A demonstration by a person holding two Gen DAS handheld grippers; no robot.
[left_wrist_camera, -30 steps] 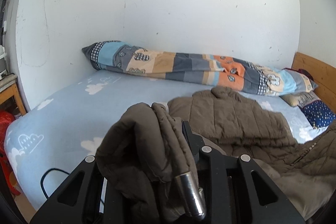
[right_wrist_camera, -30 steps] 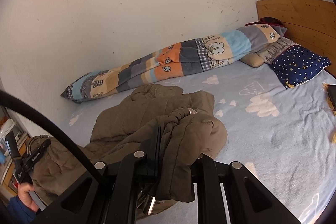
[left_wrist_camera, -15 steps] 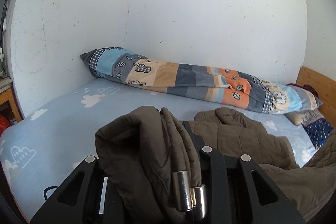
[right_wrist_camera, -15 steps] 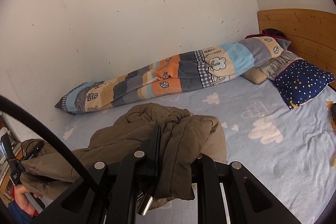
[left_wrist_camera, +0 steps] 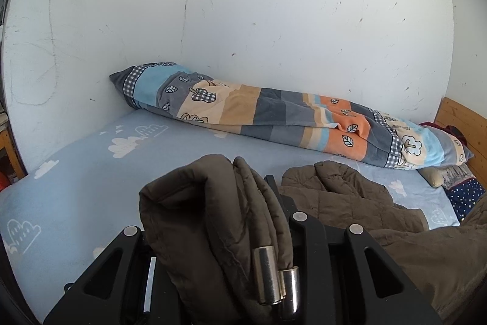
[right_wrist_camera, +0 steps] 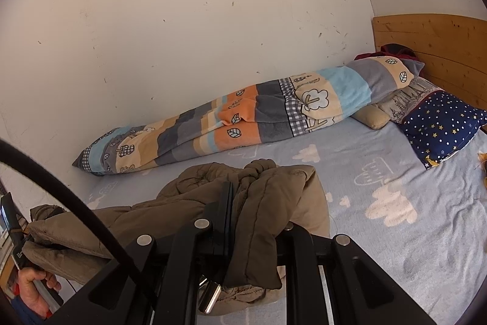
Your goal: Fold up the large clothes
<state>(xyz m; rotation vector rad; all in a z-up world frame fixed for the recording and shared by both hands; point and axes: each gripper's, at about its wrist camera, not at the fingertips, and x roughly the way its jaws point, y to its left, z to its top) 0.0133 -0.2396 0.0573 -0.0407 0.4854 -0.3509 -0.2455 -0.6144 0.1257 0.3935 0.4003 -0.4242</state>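
You have the brown padded jacket (left_wrist_camera: 350,200) clenched in both the left claw (left_wrist_camera: 243,203) and right claw (right_wrist_camera: 240,203), lifted above the bed (right_wrist_camera: 380,221), mid-fold; next, carry the held edge forward and lay it evenly down.

The left gripper (left_wrist_camera: 243,197) clamps a bunched fold of the brown padded jacket (left_wrist_camera: 219,221), apparently with its metal toggles (left_wrist_camera: 268,276) hanging down. Beyond the jacket, a rolled patterned blanket (left_wrist_camera: 274,118) lies against the wall (left_wrist_camera: 274,5).
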